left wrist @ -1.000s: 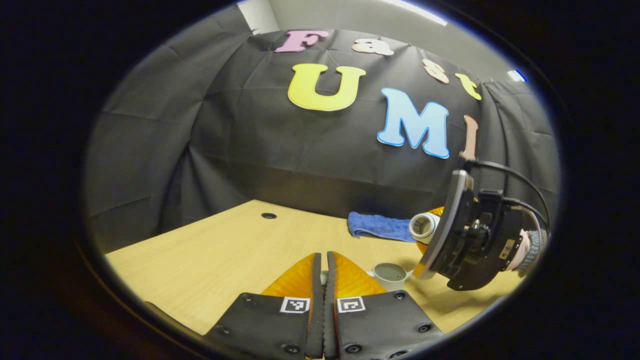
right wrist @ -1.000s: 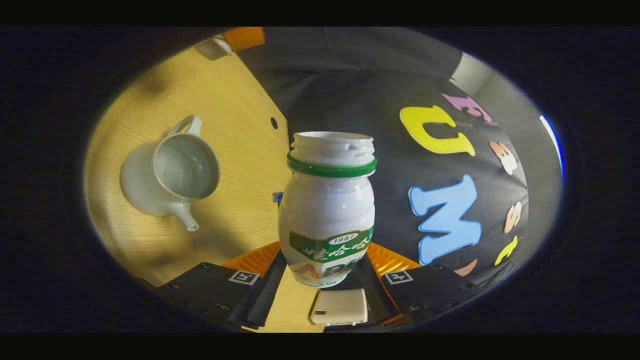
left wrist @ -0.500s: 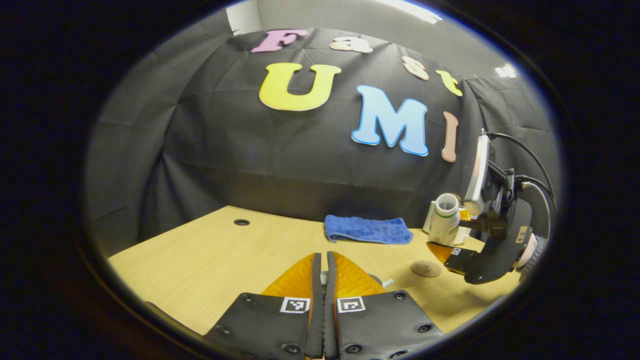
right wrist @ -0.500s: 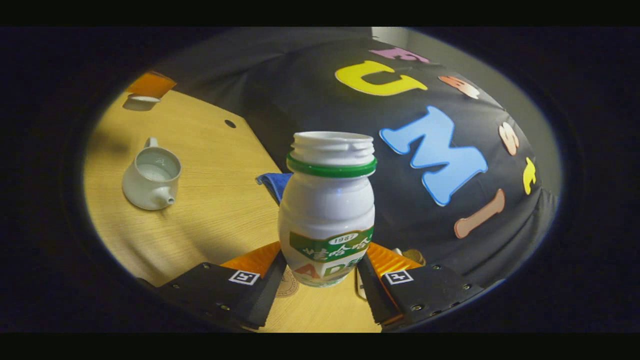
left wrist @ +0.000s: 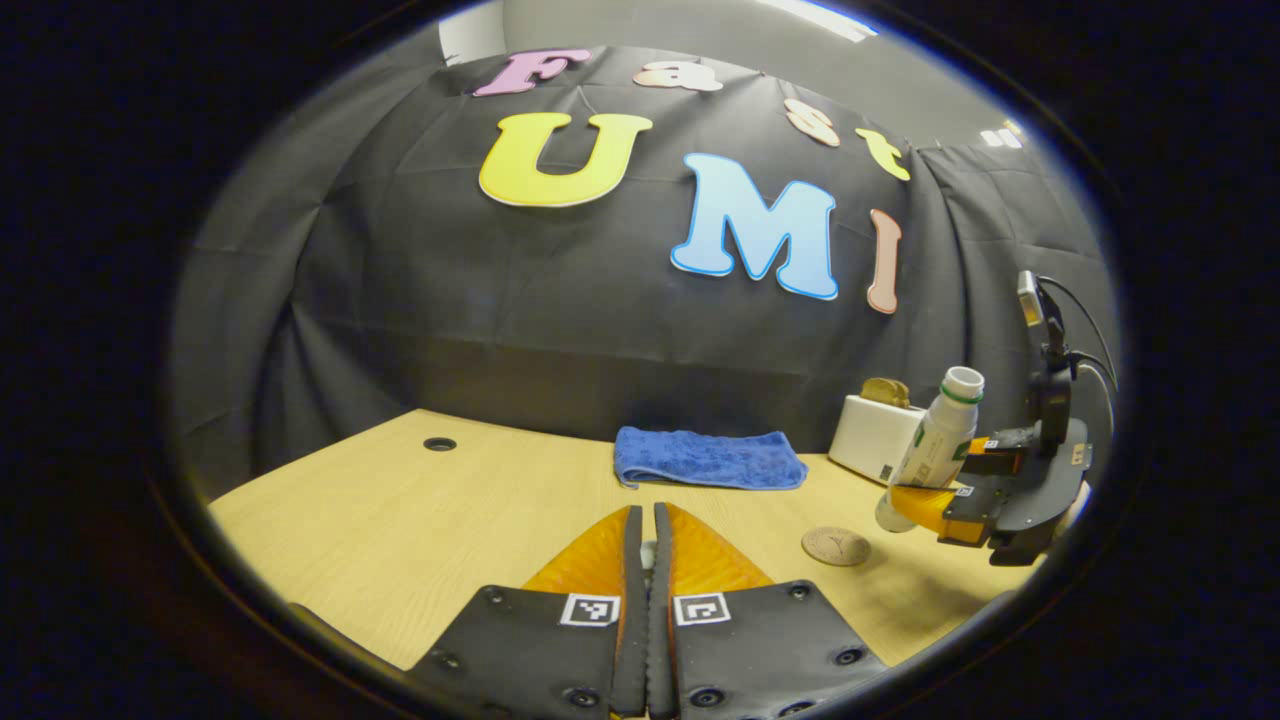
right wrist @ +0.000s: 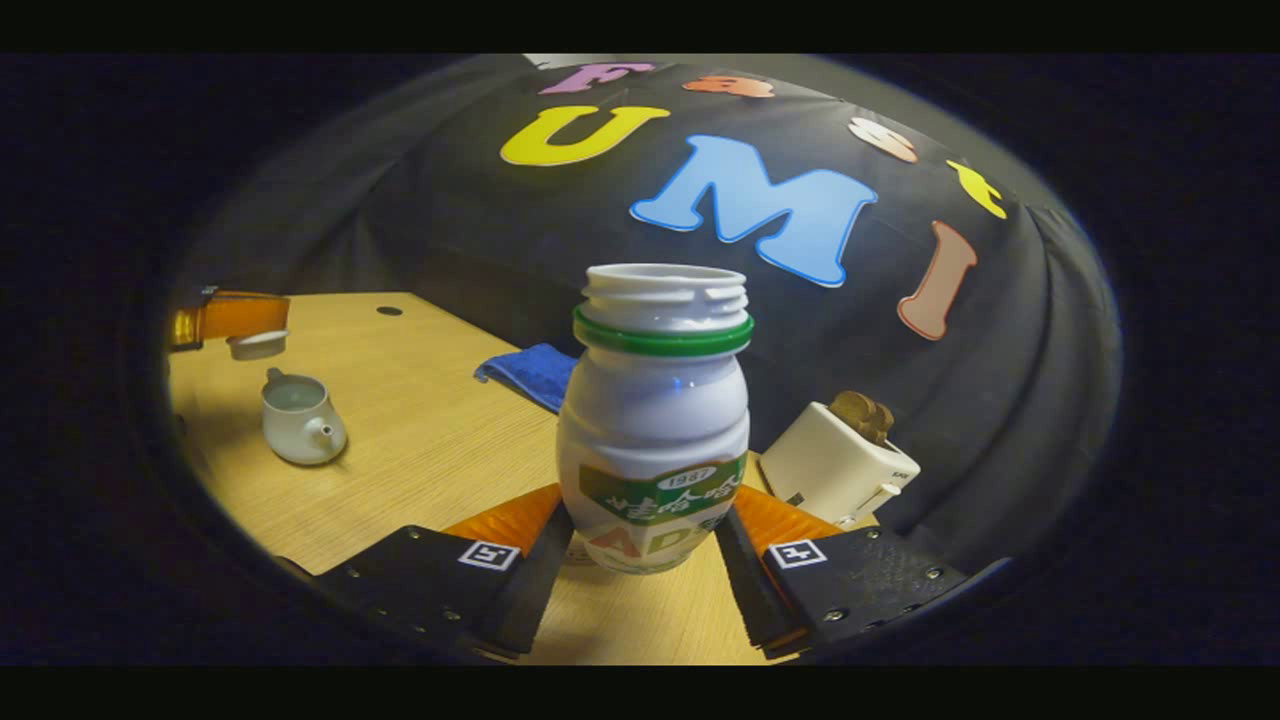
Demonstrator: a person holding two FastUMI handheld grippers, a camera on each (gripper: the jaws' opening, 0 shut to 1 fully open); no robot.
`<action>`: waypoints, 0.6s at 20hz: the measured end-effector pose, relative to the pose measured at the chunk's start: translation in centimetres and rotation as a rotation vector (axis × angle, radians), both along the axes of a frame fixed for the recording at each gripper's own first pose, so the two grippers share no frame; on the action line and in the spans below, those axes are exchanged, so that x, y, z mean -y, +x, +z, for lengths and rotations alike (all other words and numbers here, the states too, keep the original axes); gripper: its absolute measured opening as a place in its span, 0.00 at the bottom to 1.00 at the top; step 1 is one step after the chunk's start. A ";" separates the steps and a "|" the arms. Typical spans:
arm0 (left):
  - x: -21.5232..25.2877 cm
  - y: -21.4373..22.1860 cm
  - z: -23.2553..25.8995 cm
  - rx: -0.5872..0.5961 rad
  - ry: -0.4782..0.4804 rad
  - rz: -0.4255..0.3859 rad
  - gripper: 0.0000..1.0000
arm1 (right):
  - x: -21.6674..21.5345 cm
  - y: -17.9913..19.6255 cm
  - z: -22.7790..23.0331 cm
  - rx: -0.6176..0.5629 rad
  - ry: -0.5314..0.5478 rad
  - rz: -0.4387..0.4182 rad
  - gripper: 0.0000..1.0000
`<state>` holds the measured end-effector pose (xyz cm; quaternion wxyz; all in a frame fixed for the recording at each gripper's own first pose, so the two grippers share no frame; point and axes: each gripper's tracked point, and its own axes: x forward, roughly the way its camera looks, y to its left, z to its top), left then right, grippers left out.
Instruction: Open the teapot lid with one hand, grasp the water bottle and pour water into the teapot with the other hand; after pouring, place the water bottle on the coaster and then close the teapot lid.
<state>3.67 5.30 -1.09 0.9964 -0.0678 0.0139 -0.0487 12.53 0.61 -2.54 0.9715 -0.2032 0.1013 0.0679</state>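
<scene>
On the left of the right gripper view, the left gripper hangs above the open teapot, its fingers pinched on the one lid. The lid appears held clear so that the mouth stays free until the bottle is put down. The teapot stands on the worktop, spout toward the middle, with liquid visible inside, so the pour seems done.

Further along lies one folded blue cloth, near the back wall and apart from everything else.

In the left gripper view, the single round coaster lies flat on the worktop, just left of and below the water bottle. The right gripper clamps both fingers on the bottle's lower body, which leaves the uncapped neck free. The bottle leans slightly and hangs above the worktop, not yet over the coaster; it needs to come level and move left before it goes down.

At the far right one white toaster stands against the wall, with one brown piece in its slot.

Count: two grippers, and one each of everything else.
</scene>
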 end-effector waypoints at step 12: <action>2.7 1.8 -2.4 -0.044 0.119 0.010 0.10 | 1.1 -0.2 -0.1 0.001 0.107 0.003 0.76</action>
